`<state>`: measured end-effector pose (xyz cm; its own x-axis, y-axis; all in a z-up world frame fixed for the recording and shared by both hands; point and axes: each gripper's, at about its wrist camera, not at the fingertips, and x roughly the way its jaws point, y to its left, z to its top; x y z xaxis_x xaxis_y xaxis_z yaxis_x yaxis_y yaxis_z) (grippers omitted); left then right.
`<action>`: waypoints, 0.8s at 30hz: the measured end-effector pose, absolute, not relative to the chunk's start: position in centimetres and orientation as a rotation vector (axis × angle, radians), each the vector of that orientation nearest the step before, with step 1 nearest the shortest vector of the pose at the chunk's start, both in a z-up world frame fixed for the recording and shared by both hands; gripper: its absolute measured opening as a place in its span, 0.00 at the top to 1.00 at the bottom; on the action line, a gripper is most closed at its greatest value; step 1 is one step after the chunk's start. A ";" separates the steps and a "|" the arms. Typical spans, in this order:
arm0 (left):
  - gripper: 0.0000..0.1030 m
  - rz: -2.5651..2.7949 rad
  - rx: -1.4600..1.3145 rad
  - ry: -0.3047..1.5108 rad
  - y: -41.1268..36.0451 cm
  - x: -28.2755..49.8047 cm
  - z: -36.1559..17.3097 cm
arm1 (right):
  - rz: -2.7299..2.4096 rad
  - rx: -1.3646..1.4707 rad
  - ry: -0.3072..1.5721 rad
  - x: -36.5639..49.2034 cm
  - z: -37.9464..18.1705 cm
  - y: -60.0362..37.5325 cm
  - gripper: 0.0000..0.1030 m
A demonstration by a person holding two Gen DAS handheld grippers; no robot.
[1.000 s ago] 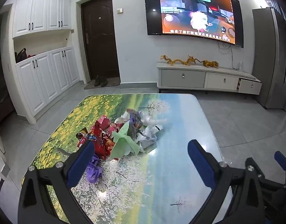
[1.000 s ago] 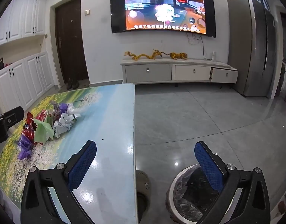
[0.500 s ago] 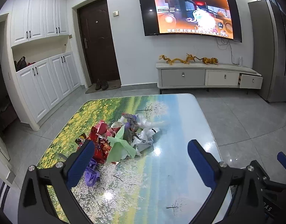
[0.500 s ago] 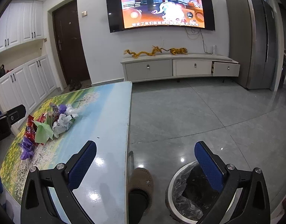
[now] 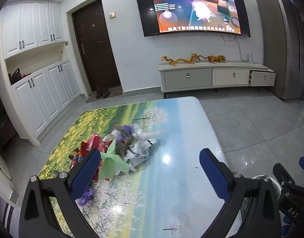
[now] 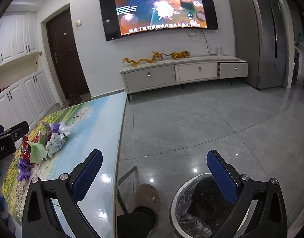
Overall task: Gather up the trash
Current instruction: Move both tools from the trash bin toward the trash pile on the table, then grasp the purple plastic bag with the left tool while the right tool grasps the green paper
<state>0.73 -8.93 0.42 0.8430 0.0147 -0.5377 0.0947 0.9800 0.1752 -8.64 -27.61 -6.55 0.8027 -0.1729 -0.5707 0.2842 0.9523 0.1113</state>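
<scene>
Both jaws gaping empty, I'm eyeing the crumpled multicolour wrapper heap (image 5: 120,148) just ahead-left of my left gripper (image 5: 150,164), w/ my right gripper (image 6: 154,170) hanging farther off, nr the black-lined round bin (image 6: 193,208).

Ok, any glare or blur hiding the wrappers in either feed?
Left wrist view: ceiling-light glare sits on the glossy landscape-print table beside the crumpled wrapper pile, not over it; pile sharp. Right wrist view: glare spots on table and grey floor tiles; edges bend from fisheye.
</scene>
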 end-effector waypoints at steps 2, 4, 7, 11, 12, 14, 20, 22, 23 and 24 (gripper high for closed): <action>0.02 -0.056 0.208 0.574 -9.5 1.1 0.2 | -0.249 0.199 0.606 -8.3 -7.0 -27.8 0.00; 0.02 -0.068 0.214 0.577 -9.8 1.5 0.1 | -0.252 0.204 0.614 -8.1 -7.4 -27.8 0.00; 0.02 -0.086 0.223 0.579 -10.3 1.9 0.0 | -0.253 0.208 0.630 -7.7 -7.8 -28.1 0.00; 0.02 -0.111 0.216 0.592 -10.2 2.7 -0.4 | -0.258 0.212 0.645 -7.1 -7.9 -28.2 0.00; 0.02 -0.119 0.213 0.597 -10.0 2.9 -0.5 | -0.256 0.214 0.646 -7.0 -8.0 -28.1 0.00; 0.02 -0.128 0.213 0.601 -9.7 3.0 -0.8 | -0.253 0.212 0.647 -6.7 -8.1 -27.9 0.00; 0.02 -0.191 0.183 0.651 -8.0 3.5 -2.2 | -0.280 0.211 0.639 -6.3 -8.0 -27.6 0.00; 0.02 -0.203 0.173 0.666 -7.0 3.6 -2.8 | -0.290 0.216 0.637 -6.3 -8.0 -27.6 0.00; 0.02 -0.204 0.169 0.668 -6.5 3.6 -2.9 | -0.294 0.218 0.636 -6.2 -7.8 -27.5 0.00; 0.02 -0.203 0.162 0.669 -5.9 3.6 -3.1 | -0.295 0.219 0.636 -6.0 -7.7 -27.3 0.00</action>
